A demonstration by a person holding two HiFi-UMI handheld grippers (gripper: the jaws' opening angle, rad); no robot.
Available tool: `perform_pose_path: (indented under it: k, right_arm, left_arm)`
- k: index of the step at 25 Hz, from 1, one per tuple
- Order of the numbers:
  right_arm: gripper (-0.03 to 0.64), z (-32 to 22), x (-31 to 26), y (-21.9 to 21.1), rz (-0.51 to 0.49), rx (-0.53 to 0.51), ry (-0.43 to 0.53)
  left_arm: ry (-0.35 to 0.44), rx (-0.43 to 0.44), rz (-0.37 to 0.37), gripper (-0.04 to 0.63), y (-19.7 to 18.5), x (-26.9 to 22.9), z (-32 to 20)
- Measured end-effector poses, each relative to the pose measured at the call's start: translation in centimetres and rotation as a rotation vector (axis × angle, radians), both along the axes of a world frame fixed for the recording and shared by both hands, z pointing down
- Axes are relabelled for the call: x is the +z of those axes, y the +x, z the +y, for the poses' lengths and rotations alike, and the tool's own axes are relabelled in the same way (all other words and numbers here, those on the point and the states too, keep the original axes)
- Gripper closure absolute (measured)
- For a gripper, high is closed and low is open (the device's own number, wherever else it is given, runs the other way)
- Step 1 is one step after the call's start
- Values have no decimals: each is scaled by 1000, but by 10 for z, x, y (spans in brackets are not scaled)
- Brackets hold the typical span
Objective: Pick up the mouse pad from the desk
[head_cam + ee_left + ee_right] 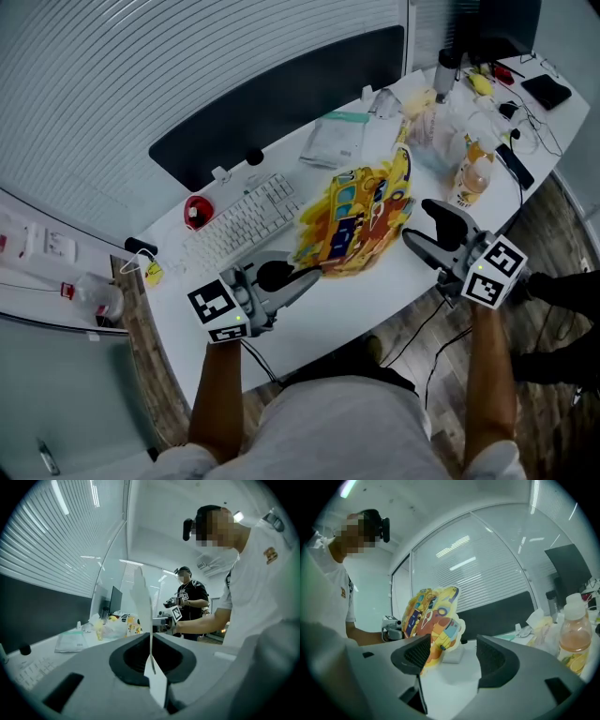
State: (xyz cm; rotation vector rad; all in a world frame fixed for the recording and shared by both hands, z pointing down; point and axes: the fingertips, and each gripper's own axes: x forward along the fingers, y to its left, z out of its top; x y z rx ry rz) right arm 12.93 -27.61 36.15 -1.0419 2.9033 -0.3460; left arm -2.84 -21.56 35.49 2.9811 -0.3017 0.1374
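Observation:
The mouse pad (361,220), yellow with bright cartoon print, hangs raised above the white desk (375,291), its left lower edge pinched in my left gripper (314,275). In the left gripper view the pad (143,602) runs edge-on as a thin white sheet between the shut jaws of the left gripper (151,656). My right gripper (419,222) stands open just right of the pad, apart from it. In the right gripper view the pad (436,620) stands upright beyond the open right gripper (452,656), with nothing between the jaws.
A white keyboard (246,220) and a red object (197,212) lie left of the pad, before a dark monitor (281,103). Papers (335,141), plastic bags (441,122) and an orange drink bottle (472,178) crowd the far right. Another person (190,602) stands beyond the desk.

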Motion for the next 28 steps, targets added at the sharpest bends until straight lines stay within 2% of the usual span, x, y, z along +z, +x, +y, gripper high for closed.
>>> perform_pose_path:
  k: [8, 12, 16, 19, 23, 28]
  right_arm:
    - [351, 9, -28, -20, -185, -175, -26]
    - [357, 21, -37, -28, -223, -230, -15]
    - [484, 32, -44, -29, -177, -205, 42]
    - [539, 40, -48, -30, -81, -143, 107]
    - [570, 46, -50, -27, 45, -43, 185]
    - [583, 49, -50, -24, 116, 45, 217]
  left_arm:
    - [-53, 108, 73, 574, 3, -13, 16]
    - [-67, 112, 86, 573, 4, -13, 16]
    - [-76, 53, 76, 572, 3, -12, 8]
    - [-88, -23, 68, 572, 3, -12, 0]
    - [-105, -114, 65, 572, 8, -11, -10]
    - [-105, -193, 82, 572, 12, -14, -21]
